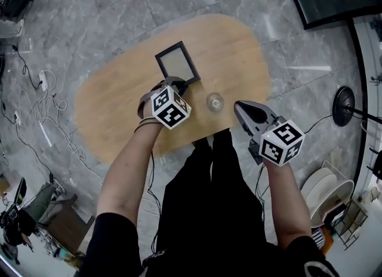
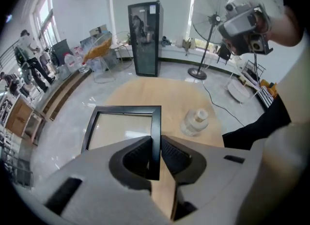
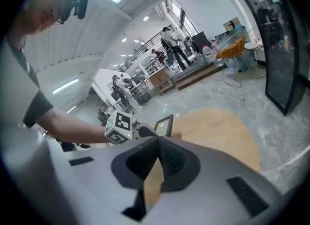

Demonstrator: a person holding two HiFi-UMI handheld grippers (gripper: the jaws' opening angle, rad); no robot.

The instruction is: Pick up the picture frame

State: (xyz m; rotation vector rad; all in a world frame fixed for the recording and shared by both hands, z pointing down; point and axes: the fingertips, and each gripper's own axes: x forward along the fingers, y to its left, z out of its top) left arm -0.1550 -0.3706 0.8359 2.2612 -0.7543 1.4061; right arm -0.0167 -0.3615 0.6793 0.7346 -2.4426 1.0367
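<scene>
A black picture frame [image 1: 178,62] with a pale pane hangs tilted over the oval wooden table [image 1: 113,108]. My left gripper [image 1: 174,83] is shut on its near edge. In the left gripper view the frame's right bar [image 2: 155,132] runs between the two pads, which press on it from both sides. My right gripper [image 1: 240,108] hovers at the table's near right edge, jaws shut with nothing between them. The right gripper view shows its jaws [image 3: 158,138] meeting at the tips, and beyond them the frame [image 3: 164,124] next to the left gripper's marker cube [image 3: 119,125].
A small clear bottle [image 1: 215,101] stands on the table between the grippers, also the bottle [image 2: 194,122] right of the frame. Cables [image 1: 42,108] lie on the floor at left. A fan base [image 1: 344,105] and a dish rack [image 1: 325,192] are at right. People stand far off.
</scene>
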